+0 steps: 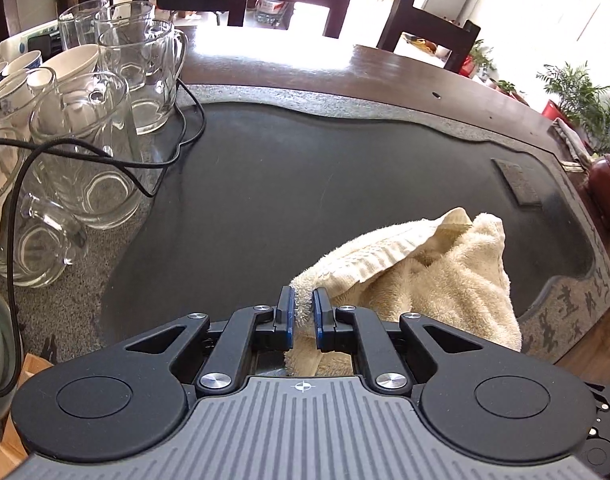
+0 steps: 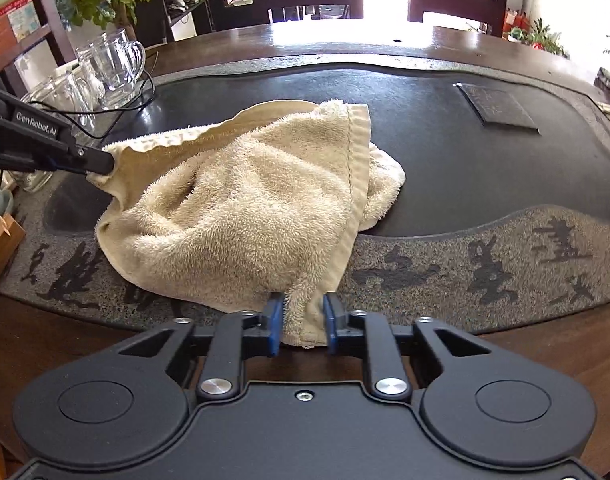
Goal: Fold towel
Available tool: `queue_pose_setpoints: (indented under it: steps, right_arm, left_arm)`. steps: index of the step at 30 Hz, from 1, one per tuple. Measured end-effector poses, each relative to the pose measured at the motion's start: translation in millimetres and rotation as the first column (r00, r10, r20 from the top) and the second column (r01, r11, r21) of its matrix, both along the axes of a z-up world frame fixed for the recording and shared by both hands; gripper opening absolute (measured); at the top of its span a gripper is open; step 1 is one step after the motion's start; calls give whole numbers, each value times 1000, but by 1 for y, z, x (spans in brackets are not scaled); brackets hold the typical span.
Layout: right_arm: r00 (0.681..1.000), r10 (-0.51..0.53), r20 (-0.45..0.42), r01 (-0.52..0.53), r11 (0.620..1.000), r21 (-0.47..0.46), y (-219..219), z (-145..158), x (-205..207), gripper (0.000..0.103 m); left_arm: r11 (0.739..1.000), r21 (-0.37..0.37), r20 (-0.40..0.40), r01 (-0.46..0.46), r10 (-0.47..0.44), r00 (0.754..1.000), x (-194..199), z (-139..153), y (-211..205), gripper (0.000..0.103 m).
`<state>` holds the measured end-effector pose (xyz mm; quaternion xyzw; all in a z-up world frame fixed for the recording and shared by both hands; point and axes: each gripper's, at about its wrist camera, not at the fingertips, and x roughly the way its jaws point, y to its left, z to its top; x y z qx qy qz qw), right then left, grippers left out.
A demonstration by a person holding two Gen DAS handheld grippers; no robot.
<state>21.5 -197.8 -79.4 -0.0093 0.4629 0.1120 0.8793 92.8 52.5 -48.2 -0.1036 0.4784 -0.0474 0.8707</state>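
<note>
A cream terry towel (image 1: 445, 280) lies crumpled on the dark stone tea tray (image 1: 265, 184), draped over the tray's carved near rim. My left gripper (image 1: 303, 300) is shut on one towel corner, which fills the narrow gap between its blue pads. In the right wrist view the towel (image 2: 245, 200) spreads across the tray (image 2: 465, 168), and the left gripper (image 2: 101, 166) pinches its left corner, held slightly raised. My right gripper (image 2: 303, 308) has its pads against the near hemmed corner, which hangs over the rim.
Several glass mugs (image 1: 137, 76) and pitchers crowd the tray's left side, with a black cable (image 1: 185, 128) looping past them and porcelain cups behind. A flat dark slab (image 2: 497, 110) lies at the tray's far right. Dark chairs stand beyond the wooden table.
</note>
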Motion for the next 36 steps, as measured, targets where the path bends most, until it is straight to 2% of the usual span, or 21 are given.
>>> queue_pose_setpoints:
  steps: [15,21,27,30,34,36]
  right_arm:
    - [995,-100,22,101,995,-27,-42,18,-35,15]
    - [991,-131,-15,130,991,-32,-51,6,-44,15]
    - [990,-136,-27,135,990,-30,-47,-1,-45,15]
    - [990,-136,-27,135,990,-31,-47,-2,-45,15]
    - [991,-132,-24,131,991,-35,-46,-1,-45,15]
    - [992,-126,-22,125,991,-40,-46,-1,-45,15]
  left_arm:
    - [998,-31,-35,51,-52,998,-19,-7,-8,10]
    - [997,-45,-73,67,-70,995,-24,-18,-12,10]
    - [997,-36,-78,72,-75,994,-22,-19,-15,11]
    - [997,-38,-86,69,-72,994,-21,-20,-15,15]
    - [997,-28,-88,65,-68,994,-23,-20,-16,30]
    - [997,-25,-86,68,-70,994,-23,-19,-17,31]
